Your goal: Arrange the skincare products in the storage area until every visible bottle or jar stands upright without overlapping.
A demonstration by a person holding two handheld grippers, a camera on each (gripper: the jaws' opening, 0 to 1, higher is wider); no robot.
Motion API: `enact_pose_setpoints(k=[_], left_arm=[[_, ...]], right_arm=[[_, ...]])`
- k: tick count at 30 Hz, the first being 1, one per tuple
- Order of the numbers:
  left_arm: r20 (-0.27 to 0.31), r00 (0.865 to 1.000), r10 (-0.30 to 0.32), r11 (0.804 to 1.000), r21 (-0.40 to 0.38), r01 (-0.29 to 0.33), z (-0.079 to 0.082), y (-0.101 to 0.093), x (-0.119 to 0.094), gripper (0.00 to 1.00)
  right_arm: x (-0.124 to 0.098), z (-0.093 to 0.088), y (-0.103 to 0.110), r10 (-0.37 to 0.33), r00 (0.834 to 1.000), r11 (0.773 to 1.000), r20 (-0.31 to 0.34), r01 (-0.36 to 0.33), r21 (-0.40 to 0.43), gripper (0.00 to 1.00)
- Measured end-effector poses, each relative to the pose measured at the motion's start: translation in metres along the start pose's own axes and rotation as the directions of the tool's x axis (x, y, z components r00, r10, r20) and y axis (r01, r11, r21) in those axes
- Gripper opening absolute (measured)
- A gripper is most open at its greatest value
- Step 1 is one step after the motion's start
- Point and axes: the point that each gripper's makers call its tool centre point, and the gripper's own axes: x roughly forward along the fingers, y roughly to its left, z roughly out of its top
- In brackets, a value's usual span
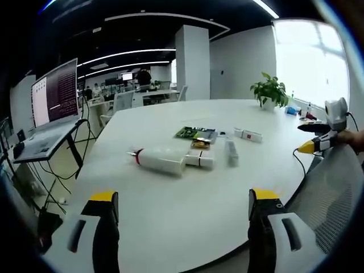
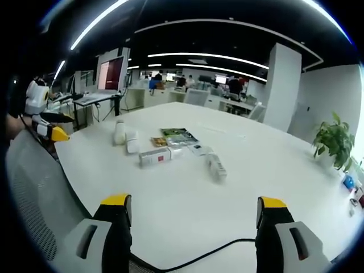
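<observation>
Currently both grippers are hanging back off the tabletop [image 1: 170, 227] edge, nothing grasped yet: left gripper [image 1: 185, 219] fingers are sitting wide apart and empty, right gripper [image 2: 193, 224] fingers likewise. Skincare products are lying mid-table in a loose cluster: a big white tube [image 1: 159, 160] on its side, a smaller white bottle [image 1: 200, 160] touching its end, another white tube [image 1: 231, 152] just beside, and a flat white box [image 1: 248, 135] further back. A green packet [image 1: 195, 133] is lying behind them. Spread fingers are probably being kept ready for a first pick; judging by the layout, everything is needing standing up
</observation>
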Motion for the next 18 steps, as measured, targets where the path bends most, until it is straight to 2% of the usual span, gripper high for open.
enact_pose_setpoints(k=[8, 10, 12, 15, 16, 18], left_arm=[[0.005, 1.000, 0.012, 1.000, -0.009, -0.012, 0.003, 0.002, -0.002, 0.85], [-0.023, 1.000, -0.020, 1.000, -0.024, 0.020, 0.000, -0.002, 0.001, 0.86], [-0.063, 0.997, -0.040, 0.999, 0.027, 0.042, -0.004, -0.007, 0.002, 0.86], [-0.062, 0.998, -0.031, 0.999, 0.011, 0.032, 0.002, -0.001, 0.004, 0.86], [-0.044, 0.999, -0.022, 1.000, -0.015, 0.022, 0.009, 0.002, 0.004, 0.86], [-0.043, 0.999, -0.020, 1.000, -0.025, 0.019, 0.015, 0.008, 0.005, 0.86]], right_arm=[[0.000, -0.001, -0.001, -0.001, 1.000, 1.000, -0.009, 0.001, -0.001, 0.95], [0.000, -0.002, -0.001, -0.004, 1.000, 1.000, -0.012, 0.004, -0.002, 0.95], [0.000, -0.002, -0.001, -0.002, 1.000, 1.000, -0.014, 0.002, -0.002, 0.95], [0.000, -0.002, -0.001, -0.002, 1.000, 1.000, -0.016, 0.002, -0.006, 0.94], [0.000, -0.002, -0.001, -0.003, 1.000, 1.000, -0.017, 0.003, -0.005, 0.94], [0.000, -0.003, -0.001, -0.004, 1.000, 1.000, -0.022, 0.004, -0.006, 0.94]])
